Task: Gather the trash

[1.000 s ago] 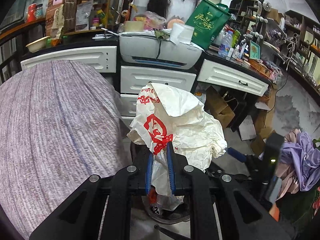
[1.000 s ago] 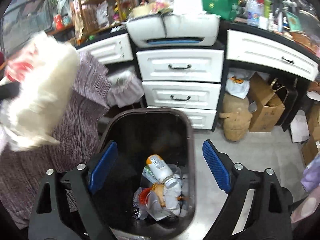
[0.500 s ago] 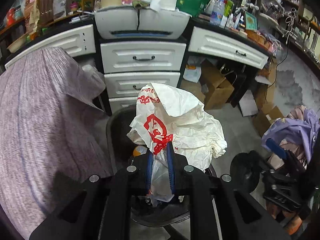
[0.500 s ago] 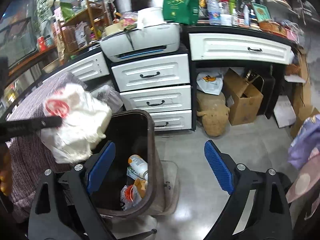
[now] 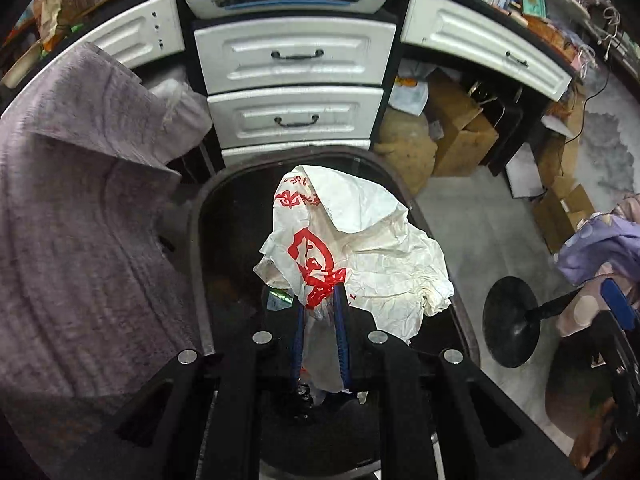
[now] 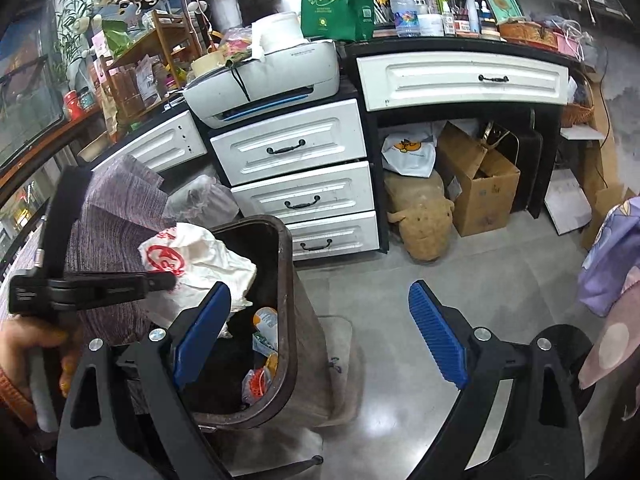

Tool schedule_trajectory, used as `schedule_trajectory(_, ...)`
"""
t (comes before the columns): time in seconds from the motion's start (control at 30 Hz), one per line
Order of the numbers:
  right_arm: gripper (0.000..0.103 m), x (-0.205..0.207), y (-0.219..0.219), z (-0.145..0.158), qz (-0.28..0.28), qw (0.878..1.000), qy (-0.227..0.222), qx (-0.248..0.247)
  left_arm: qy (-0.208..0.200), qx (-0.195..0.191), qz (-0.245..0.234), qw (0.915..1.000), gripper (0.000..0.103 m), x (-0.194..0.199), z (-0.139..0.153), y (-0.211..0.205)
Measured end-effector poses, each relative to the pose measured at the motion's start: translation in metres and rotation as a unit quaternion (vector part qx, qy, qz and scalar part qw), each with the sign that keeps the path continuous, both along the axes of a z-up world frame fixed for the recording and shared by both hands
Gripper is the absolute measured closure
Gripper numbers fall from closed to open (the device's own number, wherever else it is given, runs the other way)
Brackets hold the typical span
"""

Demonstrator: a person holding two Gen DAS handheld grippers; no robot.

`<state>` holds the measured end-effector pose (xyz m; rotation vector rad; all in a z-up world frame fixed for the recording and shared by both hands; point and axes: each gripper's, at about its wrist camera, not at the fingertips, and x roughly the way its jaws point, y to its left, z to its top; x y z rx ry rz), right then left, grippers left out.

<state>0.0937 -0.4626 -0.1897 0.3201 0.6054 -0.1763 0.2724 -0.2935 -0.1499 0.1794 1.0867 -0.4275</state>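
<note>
My left gripper (image 5: 319, 312) is clamped tight on a crumpled white plastic bag with red printing (image 5: 352, 248); its blue pads are nearly together with a neck of bag between them. The bag hangs directly over the mouth of the dark brown plastic trash bin (image 5: 196, 240).

Left view: looks straight down into the bin, but the bag covers most of the inside. I make out only a scrap of green packaging beside the bag.

Right view: shows the bin (image 6: 290, 280) from the side. Inside it, below the bag (image 6: 196, 264), lie a bottle and orange wrappers. My left gripper (image 6: 168, 280) reaches in from the bin's left. My right gripper (image 6: 320, 336) is spread wide, holding nothing; one blue pad (image 6: 202, 334) is over the bin, the other over bare grey floor (image 6: 380, 300) right of the bin.
</note>
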Motion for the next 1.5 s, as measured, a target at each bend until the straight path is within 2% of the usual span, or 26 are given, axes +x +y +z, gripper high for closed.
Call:
schedule_trajectory(0.03,0.014,0.000,-0.001,-0.002,-0.001,1.000,0.002,0.003,0.003,0.003,-0.001,1.0000,0.088,0.001,-0.003,-0.003)
schedule_trajectory(0.13,0.014,-0.002,-0.002,-0.006,-0.004,1.000,0.006,0.008,0.013,0.009,-0.004,0.9999,0.072,0.003,-0.011,-0.010)
schedule_trajectory(0.2,0.014,-0.002,-0.003,-0.007,-0.005,1.000,0.008,0.008,0.013,0.012,-0.007,0.9998,0.049,0.003,-0.013,-0.012)
schedule_trajectory(0.3,0.014,-0.003,-0.003,-0.007,-0.006,1.000,0.009,0.010,0.001,0.018,-0.011,0.9998,0.026,0.000,-0.012,-0.015)
schedule_trajectory(0.6,0.014,-0.005,0.000,0.003,-0.009,1.000,-0.002,0.008,-0.018,0.021,-0.018,0.9995,0.017,-0.010,0.003,-0.013)
schedule_trajectory(0.77,0.012,-0.008,0.003,0.015,-0.012,1.000,-0.014,-0.004,-0.044,-0.019,-0.020,0.9987,0.015,-0.034,0.039,0.006)
schedule_trajectory(0.83,0.009,-0.010,0.004,0.021,-0.013,1.000,-0.020,-0.008,-0.067,-0.038,-0.018,0.9969,0.010,-0.046,0.057,0.020)
schedule_trajectory(0.9,0.008,-0.011,0.007,0.029,-0.010,1.000,-0.026,-0.010,-0.101,-0.043,-0.015,0.9939,0.006,-0.059,0.075,0.033)
schedule_trajectory(1.0,0.008,-0.014,0.015,0.045,-0.004,0.999,-0.040,-0.019,-0.143,-0.051,-0.004,0.9884,0.006,-0.077,0.100,0.056)
schedule_trajectory(1.17,0.006,-0.021,0.035,0.074,0.018,0.997,-0.068,-0.019,-0.176,-0.064,0.029,0.9819,0.006,-0.097,0.122,0.088)
schedule_trajectory(1.37,0.006,-0.035,0.077,0.107,0.036,0.994,-0.094,-0.028,-0.215,-0.043,0.065,0.9735,0.006,-0.126,0.138,0.130)
schedule_trajectory(1.5,0.006,-0.046,0.107,0.123,0.058,0.991,-0.110,-0.041,-0.234,-0.050,0.099,0.9660,0.006,-0.144,0.148,0.163)
